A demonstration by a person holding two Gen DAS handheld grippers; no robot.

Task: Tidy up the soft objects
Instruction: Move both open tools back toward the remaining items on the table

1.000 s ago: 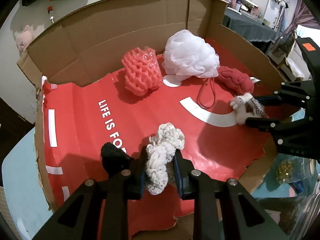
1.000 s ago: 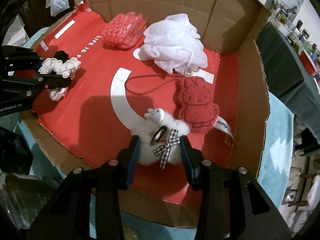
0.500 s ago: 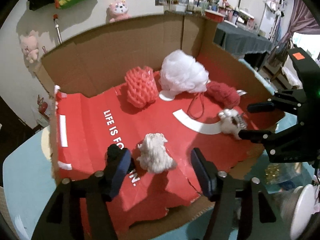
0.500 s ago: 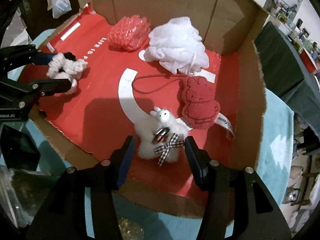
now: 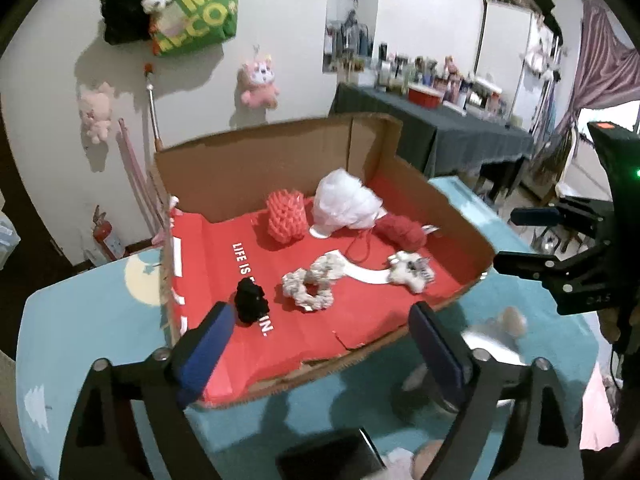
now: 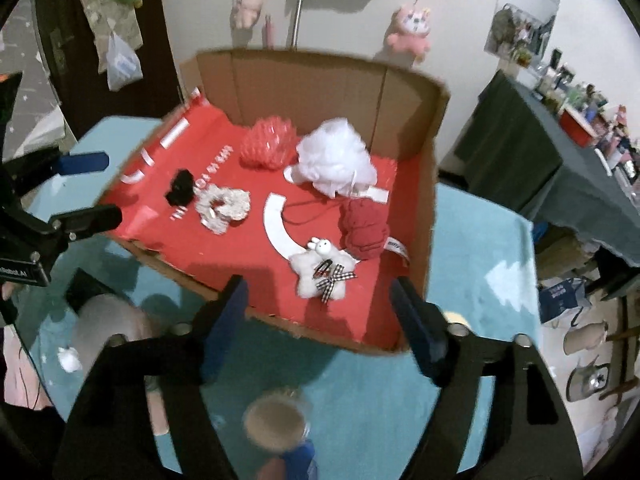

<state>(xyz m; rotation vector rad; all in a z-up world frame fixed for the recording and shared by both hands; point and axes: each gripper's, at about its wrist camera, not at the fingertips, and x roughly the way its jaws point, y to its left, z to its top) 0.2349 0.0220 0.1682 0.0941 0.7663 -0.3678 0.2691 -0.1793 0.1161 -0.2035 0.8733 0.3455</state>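
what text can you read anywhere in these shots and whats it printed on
"LIFE IS", then letters hidden by the black scrunchie, ending "IN.": white print on the box's red liner.
"MEC" over "ECCO", partly cut off: green bag on the wall.
White tag by the red plush: too blurred.

Motion blur is smearing the round jar [image 6: 276, 424] below the right gripper's fingers (contents unreadable), and the white lettering [image 6: 188, 204] is showing illegibly.
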